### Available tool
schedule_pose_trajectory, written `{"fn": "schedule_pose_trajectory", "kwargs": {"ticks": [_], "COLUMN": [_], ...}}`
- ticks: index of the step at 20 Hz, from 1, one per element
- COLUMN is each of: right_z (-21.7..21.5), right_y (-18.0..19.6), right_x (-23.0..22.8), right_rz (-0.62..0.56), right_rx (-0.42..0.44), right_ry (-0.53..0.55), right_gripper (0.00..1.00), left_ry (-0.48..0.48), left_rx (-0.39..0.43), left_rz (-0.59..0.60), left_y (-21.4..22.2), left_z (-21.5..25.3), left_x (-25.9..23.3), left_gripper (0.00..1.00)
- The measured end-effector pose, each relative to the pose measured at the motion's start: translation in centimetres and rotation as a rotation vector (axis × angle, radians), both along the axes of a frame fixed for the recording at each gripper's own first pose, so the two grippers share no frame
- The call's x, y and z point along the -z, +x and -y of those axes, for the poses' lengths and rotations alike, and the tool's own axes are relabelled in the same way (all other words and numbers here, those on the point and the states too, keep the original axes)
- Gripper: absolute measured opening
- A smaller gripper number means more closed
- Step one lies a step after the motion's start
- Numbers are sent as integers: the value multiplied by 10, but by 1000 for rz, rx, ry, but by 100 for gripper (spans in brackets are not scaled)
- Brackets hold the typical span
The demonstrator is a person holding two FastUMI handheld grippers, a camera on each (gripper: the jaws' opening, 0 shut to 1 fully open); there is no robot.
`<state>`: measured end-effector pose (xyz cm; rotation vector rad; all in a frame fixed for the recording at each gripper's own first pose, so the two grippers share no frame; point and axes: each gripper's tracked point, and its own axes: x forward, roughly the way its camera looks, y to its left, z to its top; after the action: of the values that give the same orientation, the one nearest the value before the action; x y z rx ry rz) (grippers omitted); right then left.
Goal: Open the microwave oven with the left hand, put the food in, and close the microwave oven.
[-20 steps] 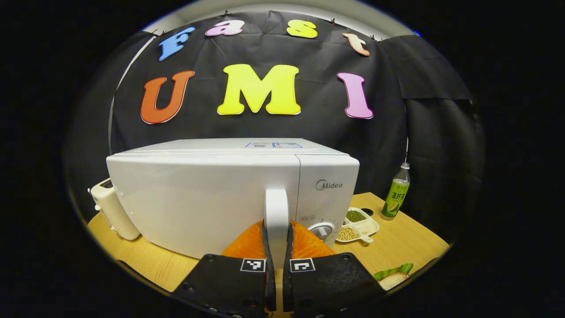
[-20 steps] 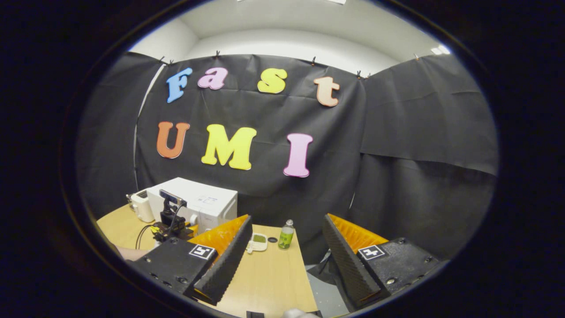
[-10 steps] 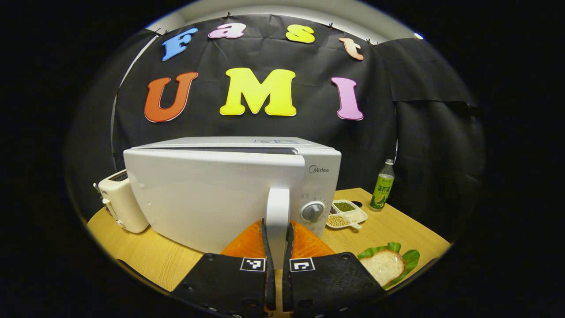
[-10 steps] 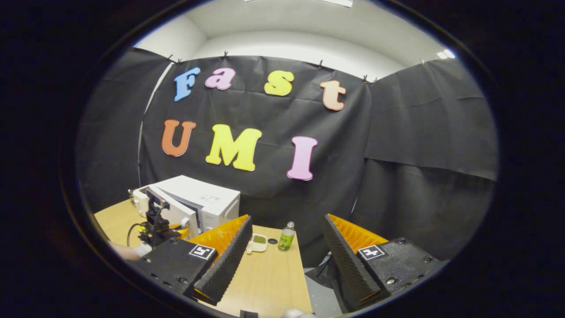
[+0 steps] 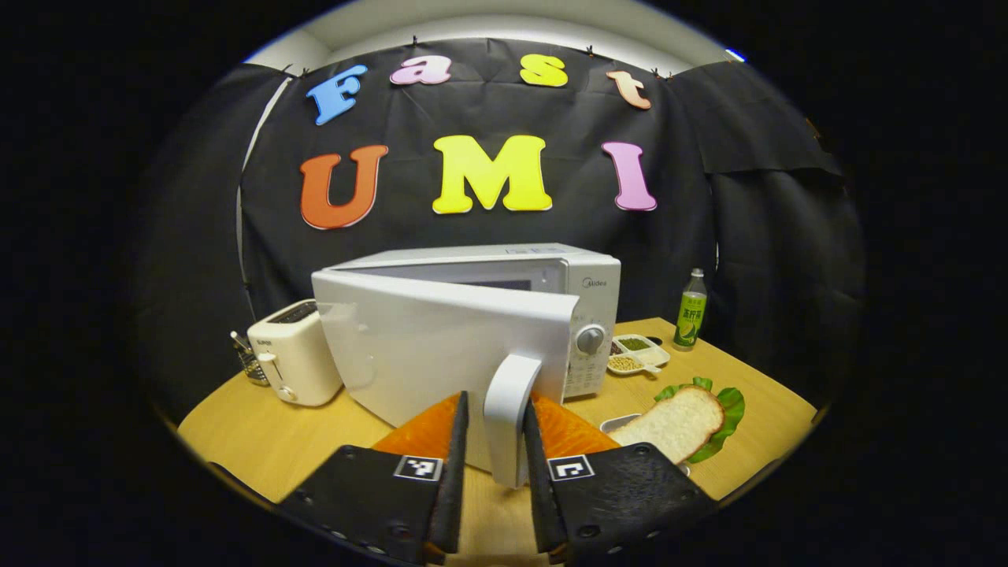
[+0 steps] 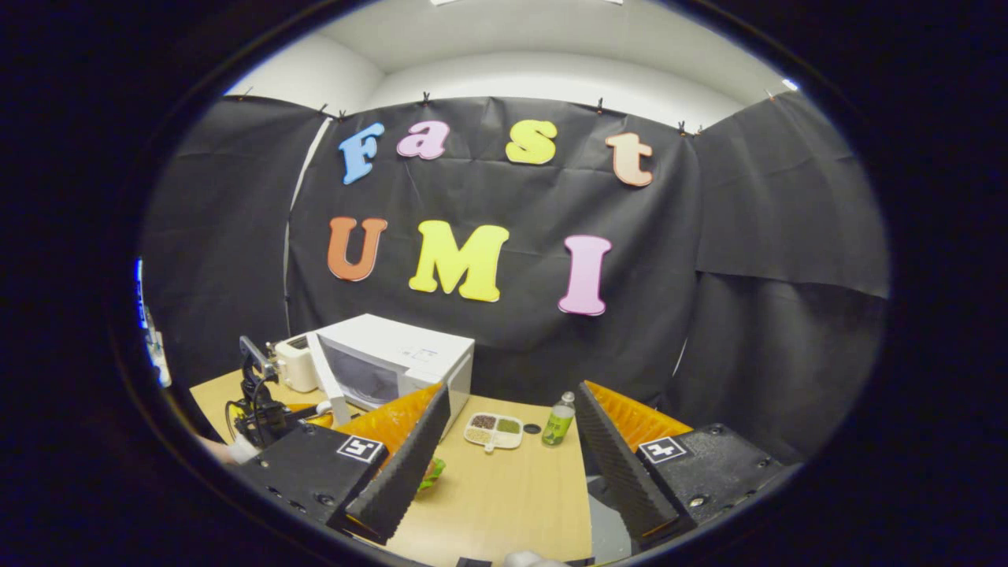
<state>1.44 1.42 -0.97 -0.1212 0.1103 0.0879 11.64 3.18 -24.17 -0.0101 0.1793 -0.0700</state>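
Wooden counter [image 5: 260, 441] carries the microwave [image 5: 551, 272]; our left tongs [image 5: 492, 461] straddle its door handle [image 5: 508, 417] loosely and could slip. Bread [image 5: 669, 421] waits right of them; right tongs [image 6: 504, 457] gape.

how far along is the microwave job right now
Done: the microwave door is swung partly open. In hand: the left gripper brackets the door handle, though contact is unclear. Left: the bread sits on the table, not yet inside; the right gripper is open; the door needs closing.
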Motion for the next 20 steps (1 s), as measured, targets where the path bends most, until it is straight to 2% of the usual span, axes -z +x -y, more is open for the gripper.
{"fn": "schedule_pose_trajectory", "kwargs": {"ticks": [2,3,4,5,6,7,8,13,14,15,16,20], "right_z": [-7,-10,-13,-17,-21,-25,-30,-54,-58,-62,-65,-77], "right_y": [1,1,2,2,2,1,0,-1,-2,-3,-3,-5], "right_x": [3,5,7,8,10,9,10,19,21,24,26,39], "right_rz": [-5,-7,-11,-12,-15,-13,-13,-27,-31,-36,-43,-69], "right_rx": [-18,-25,-33,-44,-51,-61,-71,-118,-124,-130,-136,-155], "right_ry": [19,27,32,35,33,33,36,46,47,48,48,51], "right_gripper": [97,96,96,96,96,96,96,96,100,96,100,96], "left_ry": [2,8,12,16,24,28,29,42,45,55,67,83], "left_rx": [-28,-31,-41,-54,-70,-83,-99,-191,-211,-231,-251,-342], "left_rz": [2,-13,-13,-13,-17,-16,-20,-54,-62,-69,-75,-104], "left_y": [-8,-16,-22,-27,-34,-42,-49,-82,-87,-93,-101,-127], "left_z": [-16,-21,-27,-33,-40,-47,-56,-110,-123,-135,-149,-203], "left_x": [-4,-2,-1,-1,1,0,2,11,14,15,17,25], "left_gripper": [71,90,98,98,89,89,97,97,97,96,97,97]}}
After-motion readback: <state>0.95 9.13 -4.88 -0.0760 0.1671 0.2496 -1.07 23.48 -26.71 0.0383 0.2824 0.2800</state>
